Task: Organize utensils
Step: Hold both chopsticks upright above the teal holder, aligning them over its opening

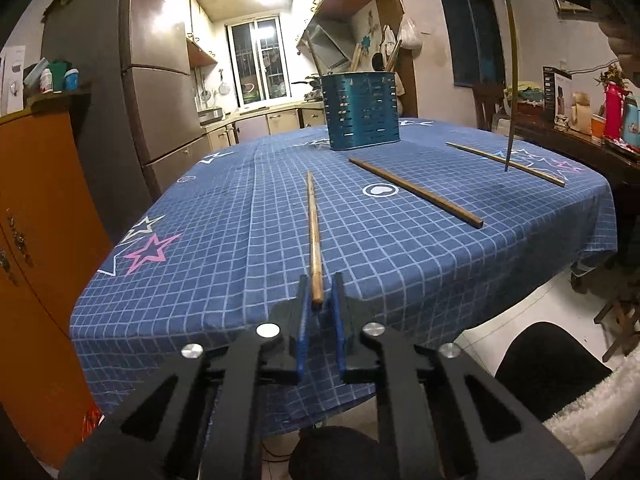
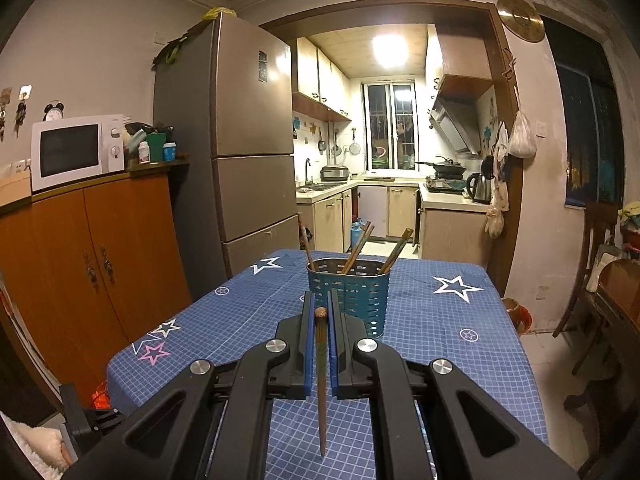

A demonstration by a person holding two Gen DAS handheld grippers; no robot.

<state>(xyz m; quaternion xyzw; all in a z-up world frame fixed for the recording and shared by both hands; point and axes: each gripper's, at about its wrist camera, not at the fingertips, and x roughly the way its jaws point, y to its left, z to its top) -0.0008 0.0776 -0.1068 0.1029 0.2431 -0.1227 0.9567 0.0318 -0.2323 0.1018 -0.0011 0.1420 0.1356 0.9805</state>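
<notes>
A blue slotted utensil holder point(image 1: 362, 110) point(image 2: 352, 296) stands at the far middle of the table with several chopsticks in it. My left gripper point(image 1: 320, 284) is shut on the near end of a light wooden chopstick point(image 1: 314, 232) that lies on the checked cloth. A dark chopstick point(image 1: 416, 192) and another light one point(image 1: 506, 164) lie loose to the right. My right gripper point(image 2: 320, 300) is shut on a dark chopstick point(image 2: 321, 380), held upright in front of the holder. In the left wrist view that chopstick point(image 1: 513, 80) hangs tip-down over the right-hand loose one.
The blue star-patterned tablecloth point(image 1: 200, 280) point(image 2: 440, 340) covers the table. An orange cabinet point(image 2: 100, 260) with a microwave point(image 2: 76, 152) and a fridge point(image 2: 248, 140) stand left. A cluttered side table point(image 1: 580, 128) and wooden chairs point(image 2: 608, 288) are on the right.
</notes>
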